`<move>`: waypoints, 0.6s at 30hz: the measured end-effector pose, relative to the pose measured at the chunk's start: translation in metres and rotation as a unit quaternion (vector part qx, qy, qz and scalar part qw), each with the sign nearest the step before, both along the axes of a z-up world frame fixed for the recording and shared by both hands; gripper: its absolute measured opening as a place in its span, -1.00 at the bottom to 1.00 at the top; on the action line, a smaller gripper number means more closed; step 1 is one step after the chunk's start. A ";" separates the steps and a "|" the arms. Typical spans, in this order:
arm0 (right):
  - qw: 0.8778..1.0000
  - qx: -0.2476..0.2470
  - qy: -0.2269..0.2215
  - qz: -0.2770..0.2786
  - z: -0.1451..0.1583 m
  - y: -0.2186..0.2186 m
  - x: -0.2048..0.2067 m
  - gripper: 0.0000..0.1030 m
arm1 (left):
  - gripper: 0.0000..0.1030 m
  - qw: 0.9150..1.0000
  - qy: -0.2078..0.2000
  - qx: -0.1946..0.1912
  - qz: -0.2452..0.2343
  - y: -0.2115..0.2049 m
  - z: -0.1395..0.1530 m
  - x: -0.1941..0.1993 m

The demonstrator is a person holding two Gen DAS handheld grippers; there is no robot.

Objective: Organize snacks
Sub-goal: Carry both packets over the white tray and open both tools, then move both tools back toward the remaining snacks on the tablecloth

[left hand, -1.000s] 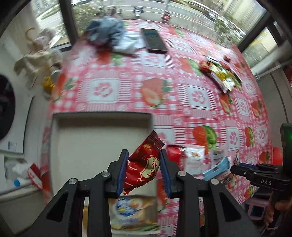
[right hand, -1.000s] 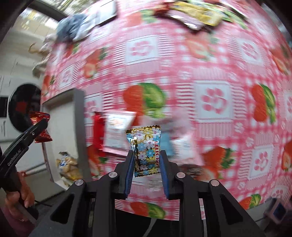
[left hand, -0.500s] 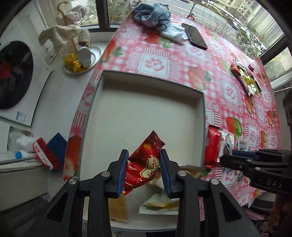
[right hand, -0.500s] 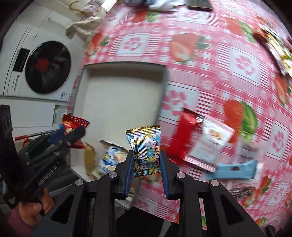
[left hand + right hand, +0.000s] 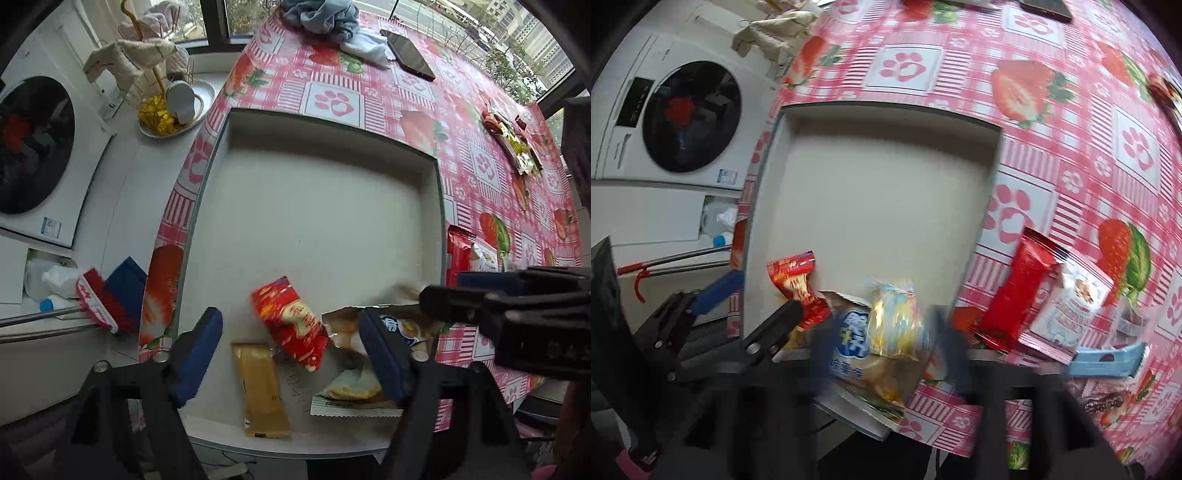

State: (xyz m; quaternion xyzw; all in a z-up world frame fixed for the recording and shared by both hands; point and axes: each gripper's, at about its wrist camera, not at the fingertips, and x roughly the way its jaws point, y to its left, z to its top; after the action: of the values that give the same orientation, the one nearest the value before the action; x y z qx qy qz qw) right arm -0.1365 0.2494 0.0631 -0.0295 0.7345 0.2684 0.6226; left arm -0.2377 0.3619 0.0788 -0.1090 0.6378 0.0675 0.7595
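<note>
A shallow white tray (image 5: 314,206) lies on the strawberry tablecloth. My left gripper (image 5: 291,343) is open over the tray's near end, and a red snack packet (image 5: 290,321) lies in the tray between its fingers. A gold bar (image 5: 262,387) and other packets (image 5: 354,384) lie beside it. My right gripper (image 5: 882,347) is open and blurred, with a gold floral packet (image 5: 894,321) loose between its fingers, over a blue-and-white packet (image 5: 864,365) at the tray's near edge. The right gripper also shows in the left wrist view (image 5: 480,291).
Loose snacks lie right of the tray: a red bar (image 5: 1015,299), a white-pink packet (image 5: 1071,306), a light blue bar (image 5: 1108,360). More snacks (image 5: 513,147), a phone (image 5: 408,55) and cloths (image 5: 325,16) lie farther off. A washing machine (image 5: 676,118) stands left of the table.
Both grippers have opened. The red packet dropped from my left gripper into the tray, and the floral packet has come free of my right gripper over the tray's near edge.
</note>
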 end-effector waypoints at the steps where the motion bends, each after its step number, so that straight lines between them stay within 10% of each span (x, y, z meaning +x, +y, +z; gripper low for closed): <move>1: 1.000 -0.002 -0.004 -0.006 0.002 -0.005 0.000 0.71 | 0.55 1.000 0.003 -0.001 -0.002 -0.001 -0.001 0.000; 18: 0.974 -0.148 0.010 -0.172 -0.043 -0.158 0.040 0.72 | 0.56 1.000 0.014 -0.006 0.007 -0.006 0.002 0.004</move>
State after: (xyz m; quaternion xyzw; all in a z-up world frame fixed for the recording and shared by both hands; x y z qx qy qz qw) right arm -0.0963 0.0916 0.0197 0.0088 0.7664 0.0461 0.6406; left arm -0.2338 0.3563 0.0809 -0.1172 0.6480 0.0708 0.7492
